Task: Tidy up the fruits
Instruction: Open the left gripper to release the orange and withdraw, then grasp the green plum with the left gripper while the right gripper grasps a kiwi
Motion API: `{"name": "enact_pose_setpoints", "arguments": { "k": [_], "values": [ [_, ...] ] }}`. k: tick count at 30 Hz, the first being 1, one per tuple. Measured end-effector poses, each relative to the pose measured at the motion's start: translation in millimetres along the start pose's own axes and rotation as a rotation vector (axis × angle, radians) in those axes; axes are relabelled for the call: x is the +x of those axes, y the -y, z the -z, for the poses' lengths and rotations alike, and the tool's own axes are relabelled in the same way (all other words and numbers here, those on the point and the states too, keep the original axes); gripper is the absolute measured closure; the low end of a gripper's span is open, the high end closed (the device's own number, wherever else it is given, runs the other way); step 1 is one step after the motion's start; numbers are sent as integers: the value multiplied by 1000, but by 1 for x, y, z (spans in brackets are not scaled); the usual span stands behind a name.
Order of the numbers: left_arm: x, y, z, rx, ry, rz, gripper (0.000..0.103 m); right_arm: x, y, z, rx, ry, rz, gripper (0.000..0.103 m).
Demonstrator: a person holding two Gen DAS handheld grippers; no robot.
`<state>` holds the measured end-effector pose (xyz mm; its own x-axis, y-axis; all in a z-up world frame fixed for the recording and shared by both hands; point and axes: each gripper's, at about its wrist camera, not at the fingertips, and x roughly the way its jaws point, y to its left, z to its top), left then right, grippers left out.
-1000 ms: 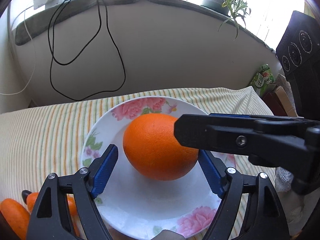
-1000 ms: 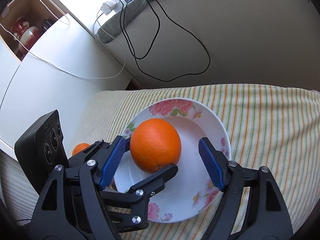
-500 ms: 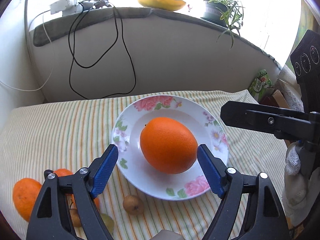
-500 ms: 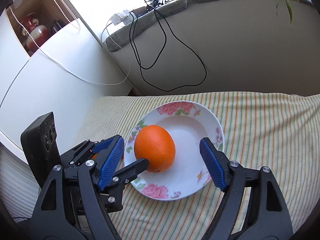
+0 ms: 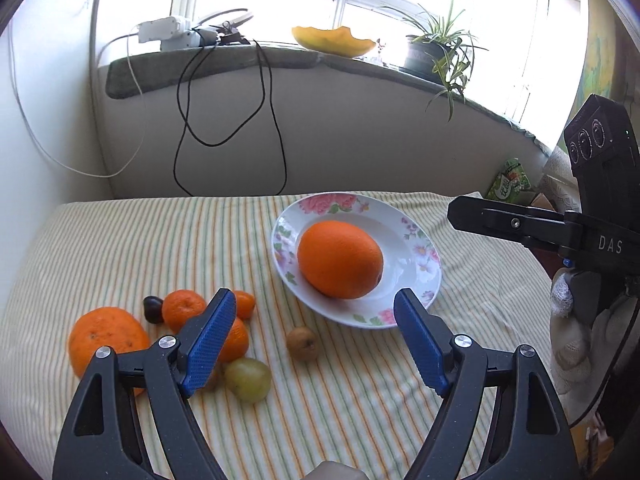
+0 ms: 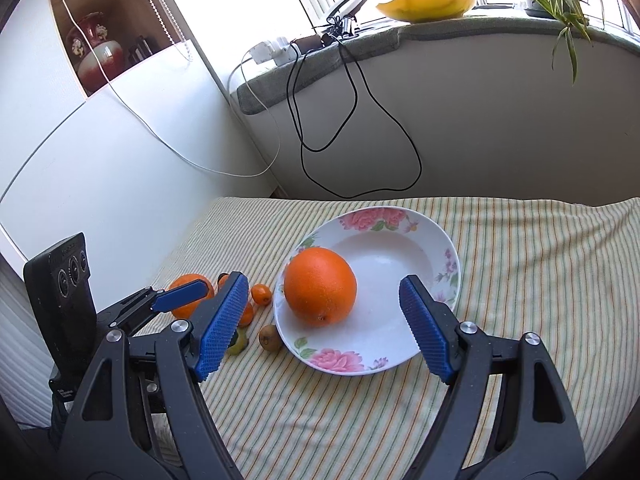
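Observation:
A large orange [image 5: 340, 259] [image 6: 320, 286] lies on the left side of a flowered white plate [image 5: 416, 246] [image 6: 436, 240] on the striped cloth. Left of the plate sit loose fruits: a big orange [image 5: 106, 336], small tangerines [image 5: 184, 309], a dark plum [image 5: 153, 309], a green grape [image 5: 248, 379] and a small brown fruit [image 5: 302, 343] [image 6: 269, 337]. My left gripper [image 5: 310, 332] is open and empty, hanging back from the plate. My right gripper [image 6: 320, 320] is open too, nothing between its fingers; it shows at the right edge of the left wrist view [image 5: 520, 224].
Black and white cables [image 5: 224, 120] hang down the wall from a windowsill holding a power strip [image 5: 168, 34], a yellow dish [image 5: 334, 40] and a potted plant [image 5: 436, 52]. A white cabinet [image 6: 100, 168] stands left of the table. A gloved hand [image 5: 572, 336] holds the right gripper.
Both grippers have pulled back and up from the plate, leaving the orange lying on it. The loose fruits left of the plate have come into view.

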<state>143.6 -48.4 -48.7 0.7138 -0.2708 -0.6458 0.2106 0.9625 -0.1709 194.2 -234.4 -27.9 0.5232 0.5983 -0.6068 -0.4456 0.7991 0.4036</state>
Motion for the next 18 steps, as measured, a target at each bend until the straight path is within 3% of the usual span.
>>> {"name": "enact_pose_setpoints", "arguments": {
  "k": [9, 13, 18],
  "values": [
    [-22, -19, 30, -21, -16, -76, 22, -2, -26, 16, -91, -11, 1, 22],
    [-30, -30, 45, -58, -28, -74, 23, 0, -41, 23, -142, -27, -11, 22],
    [-37, -44, 61, -98, -46, -72, 40, 7, -63, 37, -232, -52, -24, 22]
  ]
}}
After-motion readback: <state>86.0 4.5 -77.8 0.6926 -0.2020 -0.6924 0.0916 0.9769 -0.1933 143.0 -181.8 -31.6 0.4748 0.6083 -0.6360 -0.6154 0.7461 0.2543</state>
